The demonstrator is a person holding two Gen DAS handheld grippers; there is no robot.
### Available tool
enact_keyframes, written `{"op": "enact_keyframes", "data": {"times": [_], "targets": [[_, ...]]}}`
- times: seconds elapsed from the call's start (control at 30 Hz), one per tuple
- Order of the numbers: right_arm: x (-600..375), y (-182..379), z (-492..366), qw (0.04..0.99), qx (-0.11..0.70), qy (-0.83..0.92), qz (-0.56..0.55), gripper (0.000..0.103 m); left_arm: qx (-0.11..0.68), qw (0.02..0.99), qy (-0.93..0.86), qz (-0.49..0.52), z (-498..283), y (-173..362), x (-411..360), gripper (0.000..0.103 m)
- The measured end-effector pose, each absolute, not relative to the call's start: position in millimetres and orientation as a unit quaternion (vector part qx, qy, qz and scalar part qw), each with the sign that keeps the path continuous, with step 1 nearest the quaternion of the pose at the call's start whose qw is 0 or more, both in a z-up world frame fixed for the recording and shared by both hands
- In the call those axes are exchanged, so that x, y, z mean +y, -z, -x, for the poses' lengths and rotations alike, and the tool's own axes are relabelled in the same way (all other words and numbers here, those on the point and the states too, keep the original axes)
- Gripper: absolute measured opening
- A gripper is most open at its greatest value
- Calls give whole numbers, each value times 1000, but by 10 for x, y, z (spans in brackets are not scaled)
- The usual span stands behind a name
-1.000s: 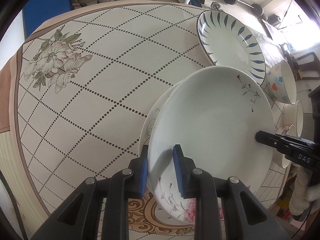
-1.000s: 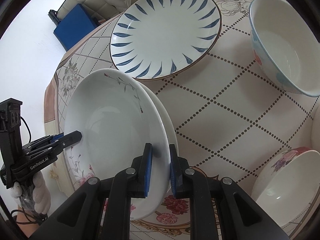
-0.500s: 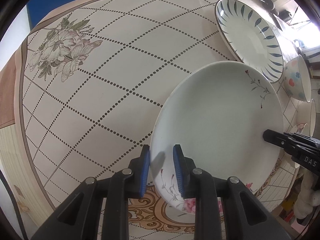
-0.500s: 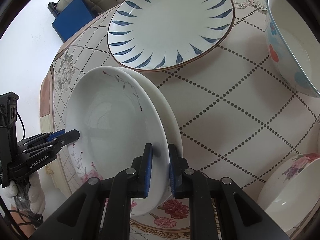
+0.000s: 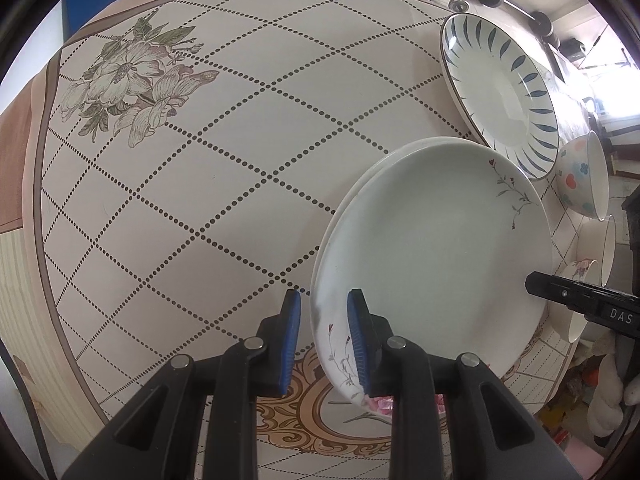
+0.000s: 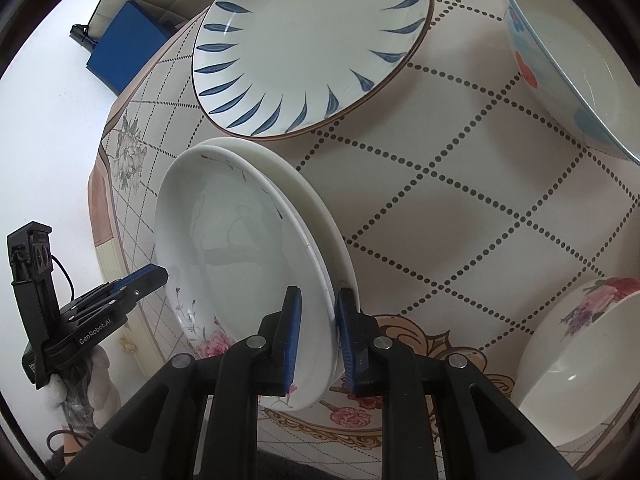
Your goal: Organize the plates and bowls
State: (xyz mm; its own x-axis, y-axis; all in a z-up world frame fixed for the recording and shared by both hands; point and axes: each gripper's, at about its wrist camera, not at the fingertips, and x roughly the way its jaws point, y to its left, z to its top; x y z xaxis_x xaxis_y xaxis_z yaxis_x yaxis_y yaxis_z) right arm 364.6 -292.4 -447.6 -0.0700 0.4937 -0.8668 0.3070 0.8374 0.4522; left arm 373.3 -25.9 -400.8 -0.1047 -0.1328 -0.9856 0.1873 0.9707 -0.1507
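A white plate with flower sprigs [image 5: 432, 248] [image 6: 232, 260] lies stacked on a plain white plate [image 5: 400, 147] [image 6: 320, 216], whose rim shows along the far side. My left gripper [image 5: 326, 320] points down over the near-left rim and is shut on the floral plate. In the right wrist view the left gripper [image 6: 140, 280] reaches that rim from the left. My right gripper [image 6: 319, 320] has the opposite rim between its jaws. They are opening, and a thin dark gap shows beside the right pad. In the left wrist view only the right gripper's black tip [image 5: 560, 285] shows.
A large plate with blue leaf strokes [image 5: 500, 92] [image 6: 304, 40] lies just beyond the stack. A spotted bowl [image 5: 580, 176] [image 6: 568, 60] and a rose-patterned bowl [image 6: 580, 352] stand to the right. The round table [image 5: 240, 160] has a checked floral cloth. A blue box [image 6: 124, 44] sits on the floor.
The floral plate has come down from a tilt to lie over the plain plate, nearly covering it. The right jaws stand slightly wider than before.
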Motion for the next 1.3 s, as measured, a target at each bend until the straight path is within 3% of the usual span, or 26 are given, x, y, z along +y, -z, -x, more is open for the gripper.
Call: {"op": "enact_keyframes", "data": {"times": [0.3,0.5,0.57,0.63,0.7,0.8,0.87,1.03,1.3], "targets": [[-2866,4327,-3625,628,745,-41,-220,31,714,690,118,-21,-3868,3717,-245,22],[-2957,4083,-3689,642,733,-48,-219,31,700,699,147,-10,-4037,3469,-467,24],[-3018,3952,-3742,651,724,-56,-222,40,704,689,170,16,-4147,3426,-543,28],[-3117,3804,-3830,660,710,-67,-235,75,704,684,189,36,-4277,3379,-648,28],[-3224,3657,-3962,670,696,-80,-247,94,699,687,191,46,-4450,3350,-728,29],[-3406,3449,-4223,688,678,-81,-248,94,698,687,190,62,-4723,3361,-855,39],[-3541,3333,-4420,709,661,-75,-235,94,694,691,191,67,-4874,3381,-953,53],[-3862,3271,-4968,746,632,-59,-201,94,709,675,190,73,-5216,3583,-1134,55],[-4056,3809,-5550,704,685,-71,-174,94,740,641,188,79,-5491,4058,-1309,55]]}}
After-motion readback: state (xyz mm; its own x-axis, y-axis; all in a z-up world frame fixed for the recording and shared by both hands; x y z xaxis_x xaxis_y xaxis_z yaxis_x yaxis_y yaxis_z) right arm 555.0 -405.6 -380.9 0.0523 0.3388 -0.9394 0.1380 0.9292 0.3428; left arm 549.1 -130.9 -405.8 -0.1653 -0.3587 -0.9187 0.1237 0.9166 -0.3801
